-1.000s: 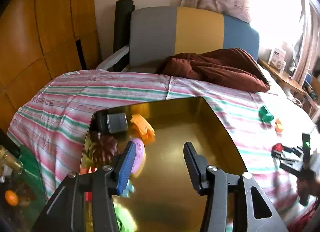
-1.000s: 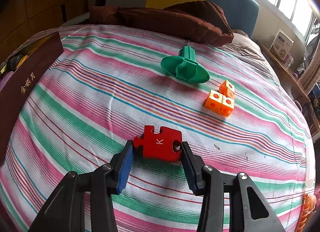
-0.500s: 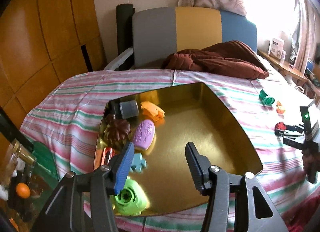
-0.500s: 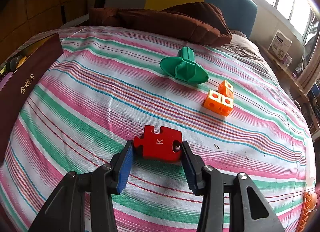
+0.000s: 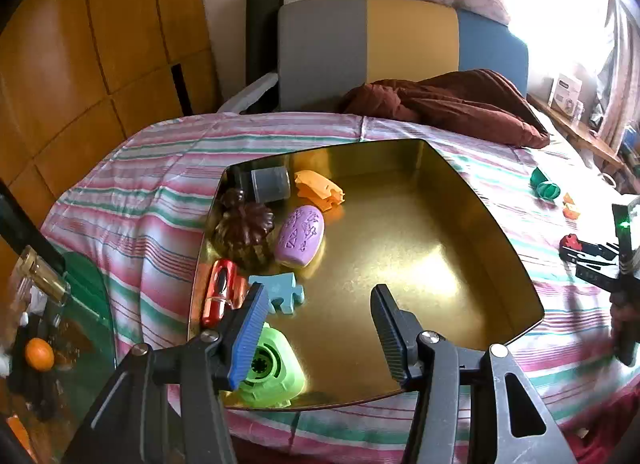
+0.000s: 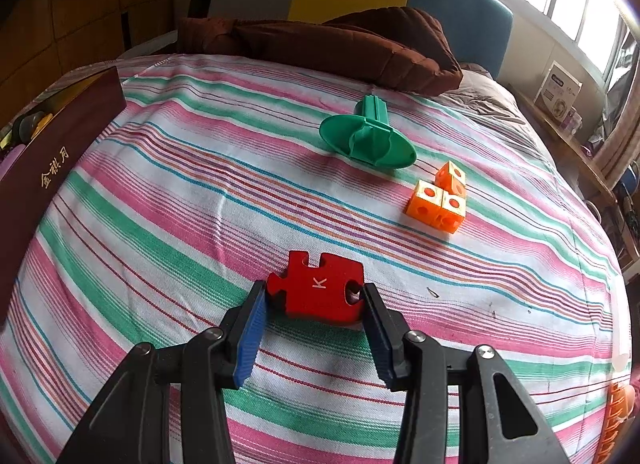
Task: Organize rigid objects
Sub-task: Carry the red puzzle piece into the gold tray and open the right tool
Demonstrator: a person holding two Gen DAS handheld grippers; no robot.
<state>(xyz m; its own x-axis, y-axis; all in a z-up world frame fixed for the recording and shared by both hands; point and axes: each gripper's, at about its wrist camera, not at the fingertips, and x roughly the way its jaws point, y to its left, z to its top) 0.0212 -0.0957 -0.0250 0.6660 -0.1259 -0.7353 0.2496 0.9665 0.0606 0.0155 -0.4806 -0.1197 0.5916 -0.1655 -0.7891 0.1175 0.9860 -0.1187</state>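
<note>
Gripping the red puzzle piece (image 6: 318, 292) on the striped bed (image 6: 160, 223), the right gripper (image 6: 314, 328) has its jaws pressed against both sides. Over the gold tray (image 5: 492, 232), the left gripper (image 5: 318, 330) hangs, jaws apart and empty.

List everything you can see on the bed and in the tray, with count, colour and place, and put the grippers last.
tray: one, gold, on the striped bedspread
grey cylinder: one, tray's far left corner
orange toy: one, beside the cylinder
brown ridged toy: one, tray's left side
purple oval: one, beside the brown toy
toy car: one, red, tray's left edge
blue puzzle piece: one, near the car
green gear toy: one, tray's near left corner
red puzzle piece: one, marked K, on the bedspread
green flanged part: one, farther back
orange cubes: three, joined, right of it
brown blanket: one, bed's far end
left gripper: open, over the tray
right gripper: shut on the red puzzle piece
</note>
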